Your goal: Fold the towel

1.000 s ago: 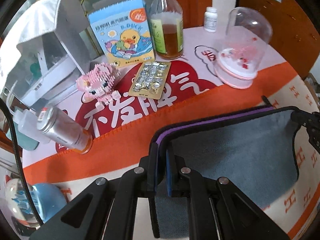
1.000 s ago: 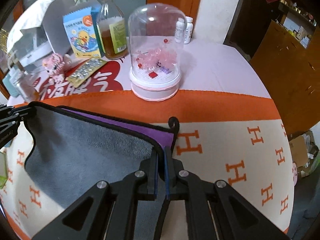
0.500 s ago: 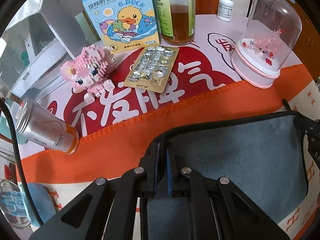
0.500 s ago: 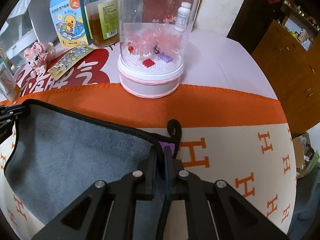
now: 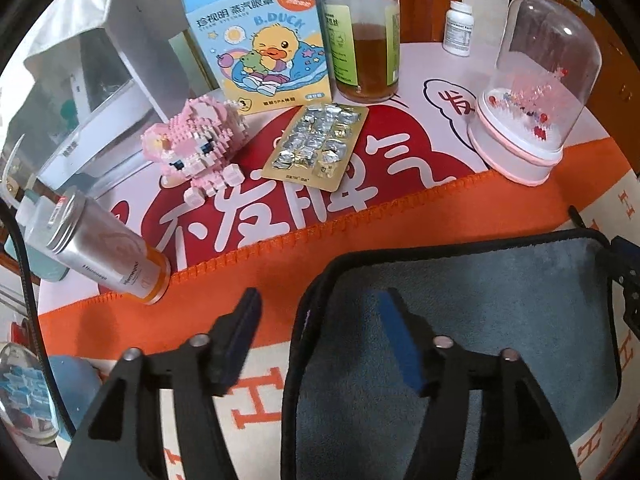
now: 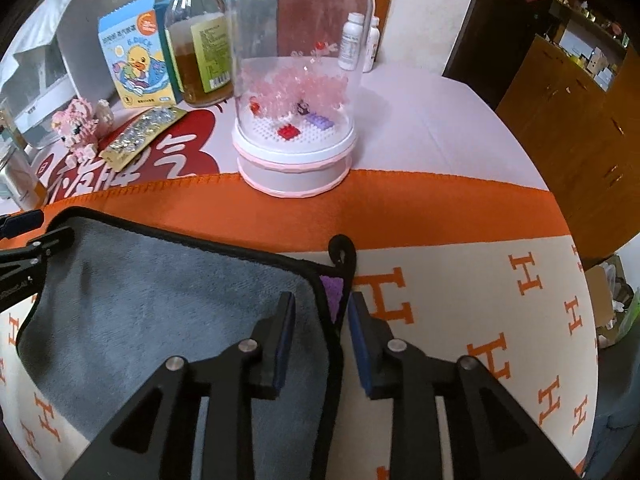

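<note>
An orange-bordered cream blanket printed with orange H letters (image 6: 460,320) covers the near part of the table and meets a pale cloth bearing a large red heart with white characters (image 5: 360,184). On the blanket lies the grey plush towel with black piping (image 5: 500,320), folded flat, a sliver of its purple underside showing at the right corner beside a black hanging loop (image 6: 342,250). The left gripper (image 5: 320,336) is spread wide over the towel's left edge, one blue-padded finger above the grey pile and the other above the bare blanket, gripping nothing. The right gripper (image 6: 320,336) is likewise parted, its two fingers straddling the towel's right edge without pinching it. Beyond the towel stands a clear plastic dome on a pink-and-white base holding pink brick blossoms (image 6: 296,92). Further back are a blue duck-printed carton (image 5: 260,40) and a glass bottle of amber liquid (image 5: 364,40), touching side by side. In front of the carton sit a pink brick-built animal figure (image 5: 196,144) and a gold-backed foil blister pack (image 5: 316,146), and well to the left a silver-capped canister with an orange base (image 5: 108,248) lies on its side.
</note>
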Demonstrator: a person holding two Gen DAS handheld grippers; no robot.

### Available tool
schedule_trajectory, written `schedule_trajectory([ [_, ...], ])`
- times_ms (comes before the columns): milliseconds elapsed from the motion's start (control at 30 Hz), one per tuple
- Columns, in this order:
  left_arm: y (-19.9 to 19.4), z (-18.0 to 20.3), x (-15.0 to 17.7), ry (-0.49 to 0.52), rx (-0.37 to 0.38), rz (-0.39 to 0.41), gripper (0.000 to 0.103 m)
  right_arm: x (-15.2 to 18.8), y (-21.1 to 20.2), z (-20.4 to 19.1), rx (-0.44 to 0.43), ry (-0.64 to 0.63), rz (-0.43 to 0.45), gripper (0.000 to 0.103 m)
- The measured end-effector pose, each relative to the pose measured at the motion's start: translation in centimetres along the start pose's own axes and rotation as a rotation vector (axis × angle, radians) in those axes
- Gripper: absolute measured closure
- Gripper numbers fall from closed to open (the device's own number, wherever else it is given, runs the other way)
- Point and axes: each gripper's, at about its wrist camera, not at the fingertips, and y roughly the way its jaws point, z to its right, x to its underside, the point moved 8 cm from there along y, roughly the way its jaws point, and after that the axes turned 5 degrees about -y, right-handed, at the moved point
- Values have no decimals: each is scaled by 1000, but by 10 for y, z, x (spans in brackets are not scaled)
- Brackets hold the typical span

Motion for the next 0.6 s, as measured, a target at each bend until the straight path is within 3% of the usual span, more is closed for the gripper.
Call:
schedule_trajectory([
  [167, -15, -3, 4, -19, -5, 17, 26, 1, -16, -5, -17, 2, 27, 76],
  [367, -45, -6, 12, -49, 8, 50, 24, 6, -37, -16, -24, -9, 46, 76],
  [467, -63, -8, 18, -59, 7, 74, 19, 13, -47, -20, -39, -3, 43, 66],
  [600, -90, -12, 30, -85, 8, 105, 15, 20, -65, -26, -42, -1, 61, 61],
])
